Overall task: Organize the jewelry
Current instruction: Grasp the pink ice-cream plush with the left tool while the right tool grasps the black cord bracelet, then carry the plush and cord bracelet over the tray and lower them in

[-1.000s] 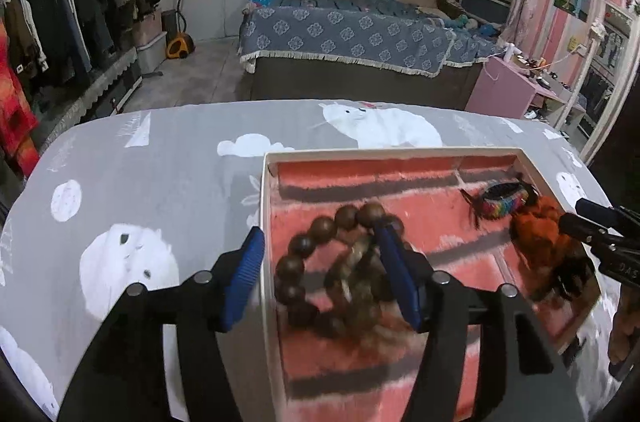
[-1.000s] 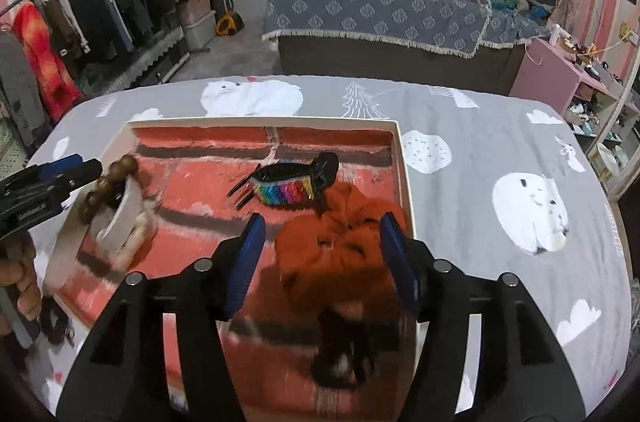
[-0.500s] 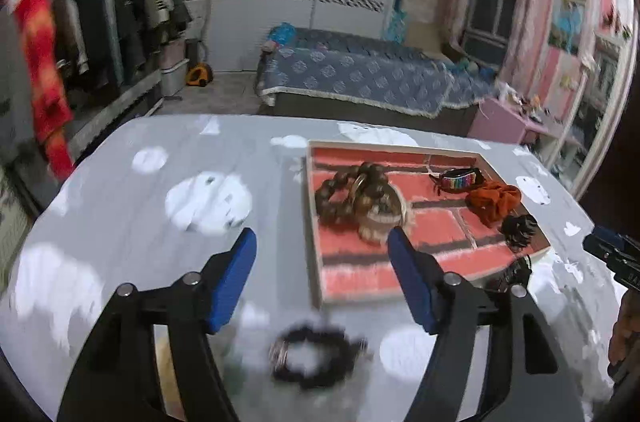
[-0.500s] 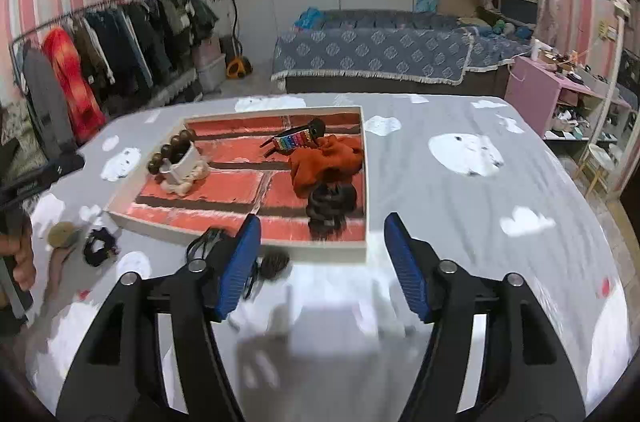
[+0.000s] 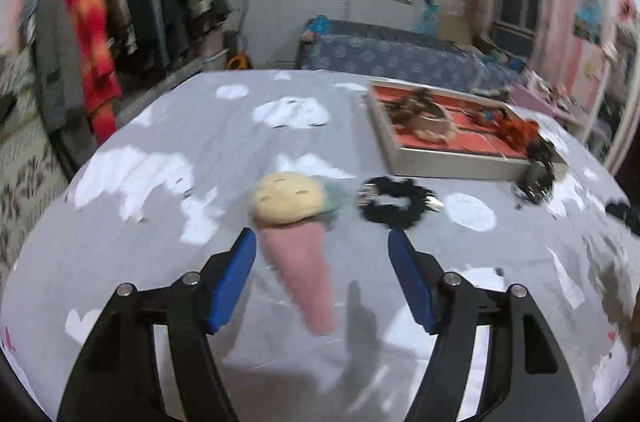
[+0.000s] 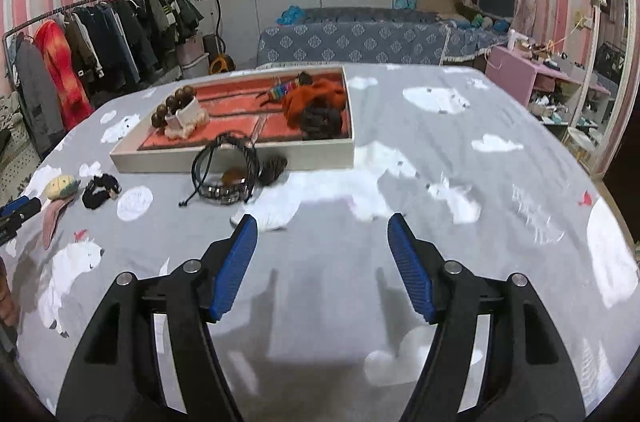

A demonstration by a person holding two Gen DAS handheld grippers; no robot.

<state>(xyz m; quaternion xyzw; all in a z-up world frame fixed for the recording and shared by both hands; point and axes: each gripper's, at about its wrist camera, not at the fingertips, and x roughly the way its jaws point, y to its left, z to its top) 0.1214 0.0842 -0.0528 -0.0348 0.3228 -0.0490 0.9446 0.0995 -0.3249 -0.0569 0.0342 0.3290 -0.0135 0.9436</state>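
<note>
L grip (image 5: 320, 258) jaws wide, just been opening, holding nothing, plush cone (image 5: 298, 242) lying between | R grip (image 6: 320, 242) same, bare cloth between | scrunchie (image 5: 390, 204) just ahead-right of L jaws: soft, light, pinch one side of ring; flat, long axis crosswise | tray (image 5: 440, 162) further ahead-right

Each gripper, left gripper (image 5: 322, 276) and right gripper (image 6: 322, 262), has black angular arms with silver round screws and ribbed blue pads (image 6: 234, 264) lining the fingertips.
</note>
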